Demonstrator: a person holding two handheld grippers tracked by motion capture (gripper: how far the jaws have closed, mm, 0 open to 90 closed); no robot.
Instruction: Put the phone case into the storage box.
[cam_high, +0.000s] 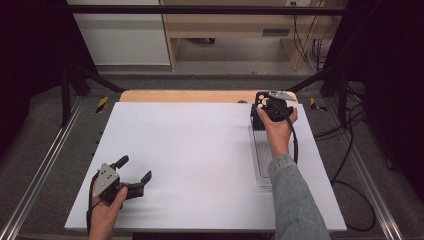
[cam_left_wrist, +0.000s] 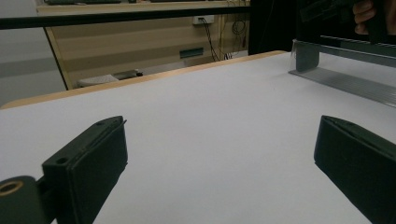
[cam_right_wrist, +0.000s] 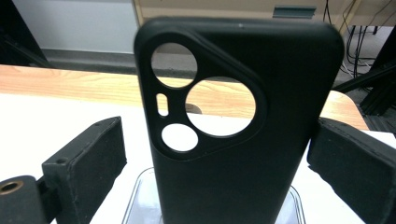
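High view, right side: the right gripper (cam_high: 270, 102) sits at the far right end of the white table (cam_high: 200, 160), over the far end of a clear tray (cam_high: 260, 165) that runs toward the person. A black phone case (cam_high: 261, 98) stands up there, right at the gripper.
High view, left side: the left gripper (cam_high: 134, 169) rests near the front left corner, well apart from all that, jaws spread, nothing in them.
Left gripper view: both black jaws stand wide apart over bare table. The tray (cam_left_wrist: 345, 81) shows far off at the upper right, with the other hand above it.
Right gripper view: the phone case (cam_right_wrist: 243, 130) stands upright between the jaws, camera cutouts up top, its bottom in or just behind the tray (cam_right_wrist: 140, 196). The left jaw is clearly off it. The right jaw sits at the case's edge, can't tell if it touches. So spread around it, not clamped yet.
How it'll handle, my guess: light, matte, rubbery shell. Probably bendy and hollow, so a hard squeeze would flex it. Not fragile, decent friction on the pads.
Where I'd grab: the two long side edges, below the cutouts, where the walls look stiffest.
Count: one phone case, one tray, two grippers, four cutouts in the case.
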